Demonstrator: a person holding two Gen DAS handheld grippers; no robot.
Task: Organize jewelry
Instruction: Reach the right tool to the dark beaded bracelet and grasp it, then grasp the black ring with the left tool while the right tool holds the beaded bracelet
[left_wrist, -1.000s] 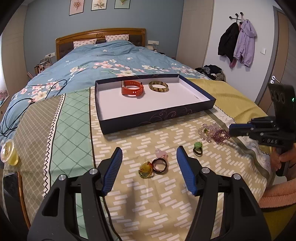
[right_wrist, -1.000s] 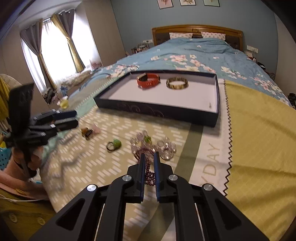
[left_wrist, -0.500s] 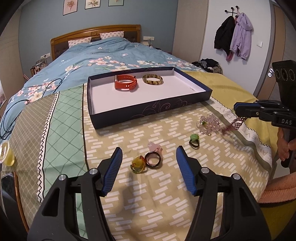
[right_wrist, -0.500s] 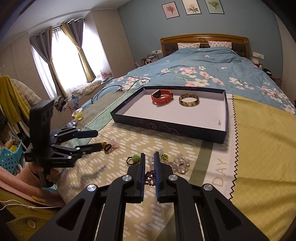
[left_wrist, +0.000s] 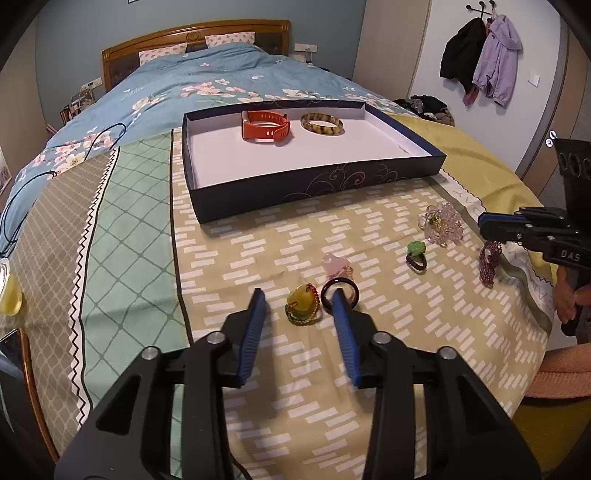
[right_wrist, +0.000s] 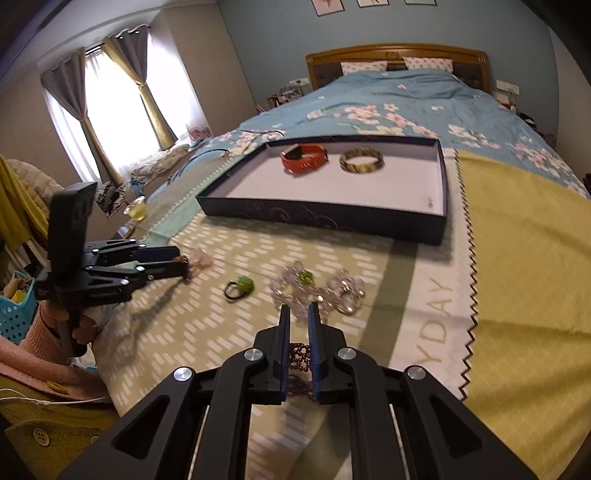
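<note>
Left tongs (left_wrist: 300, 300) agape around amber pendant (left_wrist: 303, 305); right tongs (right_wrist: 299, 318) clamped on dark bead bracelet (right_wrist: 298, 357).

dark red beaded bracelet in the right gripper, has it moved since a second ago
Yes. The dark red beaded bracelet has been lifted off the bedspread, away from the clear crystal bracelet, and hangs from the right gripper.

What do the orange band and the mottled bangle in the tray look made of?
Orange band: looks like matte silicone or rubber, a soft strap with punched holes. Mottled bangle: glossy and rigid, brown-yellow swirls, perhaps stone, resin or glass; cannot tell which. Both lie in the tray.
</note>
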